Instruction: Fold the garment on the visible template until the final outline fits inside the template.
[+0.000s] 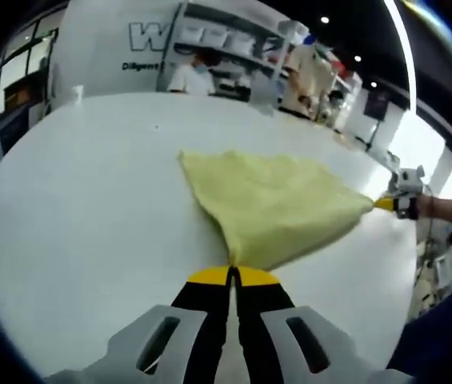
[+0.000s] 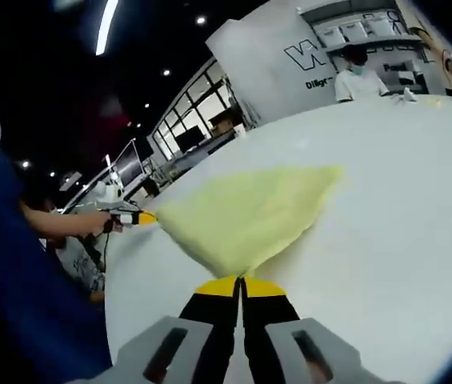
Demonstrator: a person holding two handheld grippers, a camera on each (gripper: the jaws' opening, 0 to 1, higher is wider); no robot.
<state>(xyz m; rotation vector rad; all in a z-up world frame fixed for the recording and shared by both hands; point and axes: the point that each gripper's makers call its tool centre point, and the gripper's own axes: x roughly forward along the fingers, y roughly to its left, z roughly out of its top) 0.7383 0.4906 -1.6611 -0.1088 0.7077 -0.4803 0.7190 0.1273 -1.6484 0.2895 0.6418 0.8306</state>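
Garment: the yellow garment (image 1: 270, 206) is stretching taut between both grippers, lying over the middle of the white bench (image 1: 74, 232).
Left gripper: the left gripper (image 1: 232, 272) is clenching one corner of the cloth, fingers pressed together.
Right gripper: the right gripper (image 2: 240, 280) is pinching the opposite corner, fingers closed tight.
Background: a person (image 1: 191, 74) is standing beyond the bench's far edge.

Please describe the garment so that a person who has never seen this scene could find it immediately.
Look first at the large white table. On it lies a pale yellow soft cloth garment, spread in a roughly triangular shape. It is the only coloured thing on the white surface, and two of its corners are pinched by the left gripper and the right gripper, both with yellow-tipped black jaws.
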